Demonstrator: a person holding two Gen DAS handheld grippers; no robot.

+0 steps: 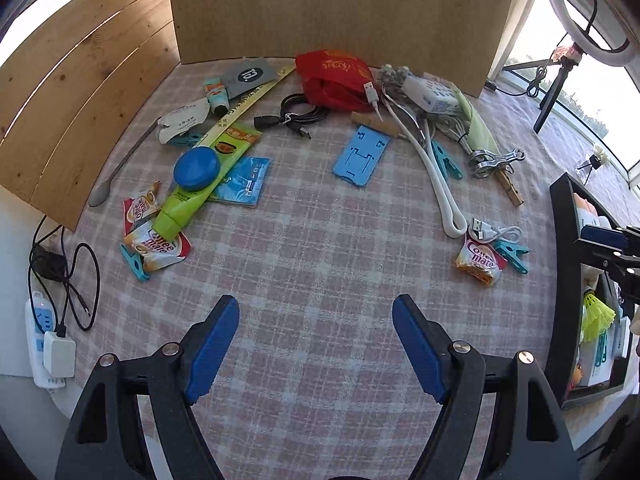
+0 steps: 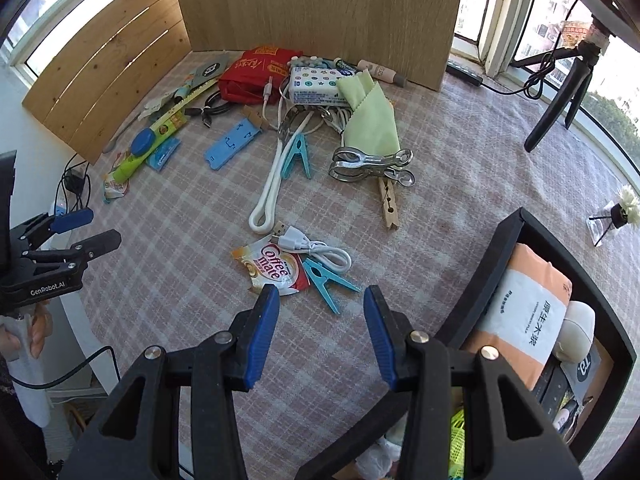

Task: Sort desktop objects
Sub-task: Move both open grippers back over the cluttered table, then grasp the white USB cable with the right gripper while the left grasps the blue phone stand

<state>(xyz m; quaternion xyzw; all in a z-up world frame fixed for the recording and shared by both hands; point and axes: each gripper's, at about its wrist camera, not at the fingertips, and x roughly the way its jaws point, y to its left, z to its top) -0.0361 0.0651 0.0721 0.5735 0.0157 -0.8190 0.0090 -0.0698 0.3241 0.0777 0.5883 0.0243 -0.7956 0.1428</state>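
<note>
Both the right gripper (image 2: 322,330) and left gripper (image 1: 316,344) hang wide and empty over the checked tablecloth (image 1: 320,248), seemingly poised near the Coffee-mate sachet (image 2: 269,267) and teal clothespin (image 2: 326,282), the black storage box (image 2: 508,236) alongside, clutter beyond.

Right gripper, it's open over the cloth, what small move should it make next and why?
Probably lower the right gripper onto the teal clothespin lying just ahead of its open, empty jaws, beside the Coffee mate sachet; the black box sits close by.
</note>
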